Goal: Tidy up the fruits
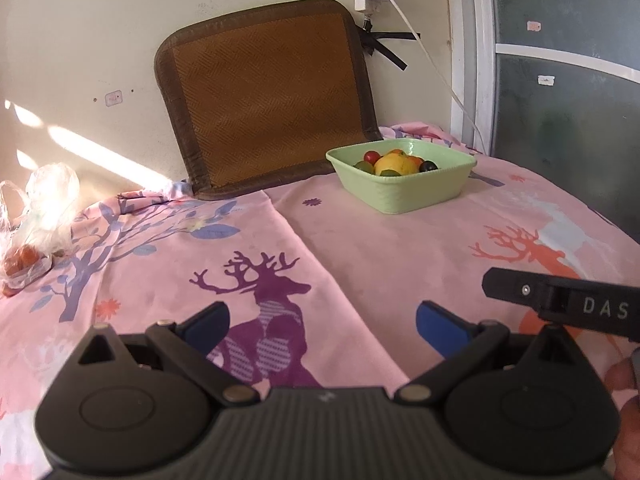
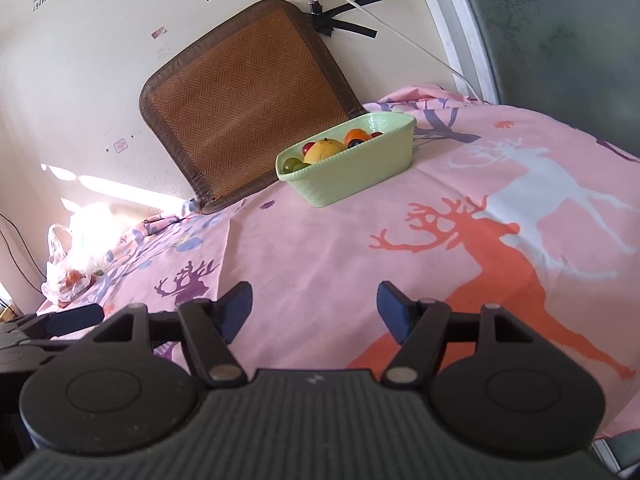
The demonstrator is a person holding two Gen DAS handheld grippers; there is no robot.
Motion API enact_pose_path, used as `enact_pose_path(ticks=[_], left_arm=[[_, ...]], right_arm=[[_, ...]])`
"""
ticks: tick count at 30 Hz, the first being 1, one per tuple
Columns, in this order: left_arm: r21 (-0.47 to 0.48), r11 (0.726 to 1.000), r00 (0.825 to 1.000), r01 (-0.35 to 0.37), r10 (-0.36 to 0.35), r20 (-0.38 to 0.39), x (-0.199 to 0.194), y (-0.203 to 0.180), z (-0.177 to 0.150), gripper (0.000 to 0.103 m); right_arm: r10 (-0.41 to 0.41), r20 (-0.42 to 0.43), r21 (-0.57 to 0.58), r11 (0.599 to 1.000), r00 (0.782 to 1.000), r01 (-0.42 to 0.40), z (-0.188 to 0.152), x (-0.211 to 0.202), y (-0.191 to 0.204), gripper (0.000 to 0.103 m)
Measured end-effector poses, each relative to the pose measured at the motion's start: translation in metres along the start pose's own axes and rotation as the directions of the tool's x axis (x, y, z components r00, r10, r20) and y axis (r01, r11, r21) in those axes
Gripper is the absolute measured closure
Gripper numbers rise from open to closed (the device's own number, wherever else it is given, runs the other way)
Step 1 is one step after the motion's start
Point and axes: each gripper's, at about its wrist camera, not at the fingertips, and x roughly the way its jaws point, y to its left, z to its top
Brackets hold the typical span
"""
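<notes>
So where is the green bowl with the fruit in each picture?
Left wrist view: the green bowl sits right of center, far across the pink cloth, fruit inside.
Right wrist view: the green bowl sits near the center, just above the middle, far from the open gripper.
Shared landmark: the brown woven mat leans on the wall just behind and left of the bowl in both.
</notes>
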Motion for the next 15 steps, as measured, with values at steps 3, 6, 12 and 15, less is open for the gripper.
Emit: enact_pose_path(ticks=[3, 6, 12, 15], left_arm=[[0.006, 1.000, 0.999, 0.009, -0.009, -0.034, 0.007, -0.005, 0.008, 0.000], [-0.005, 0.999, 0.997, 0.035, -0.035, -0.065, 0.013, -0.009, 0.011, 0.000], [-0.012, 0.999, 0.993, 0.045, -0.046, -0.109, 0.020, -0.014, 0.005, 0.000], [-0.020, 0.999, 0.993, 0.034, -0.036, -0.113, 0.021, -0.012, 0.002, 0.000]], right_arm=[[-0.009, 0.014, 0.023, 1.000, 1.000, 0.008, 0.002, -0.004, -0.005, 0.032], [-0.020, 0.031, 0.035, 0.999, 0.999, 0.019, 0.004, -0.007, -0.010, 0.032], [-0.037, 0.024, 0.050, 0.998, 0.999, 0.035, 0.002, -0.007, -0.017, 0.032], [-0.033, 0.018, 0.052, 0.998, 0.999, 0.032, 0.001, -0.006, -0.018, 0.032]])
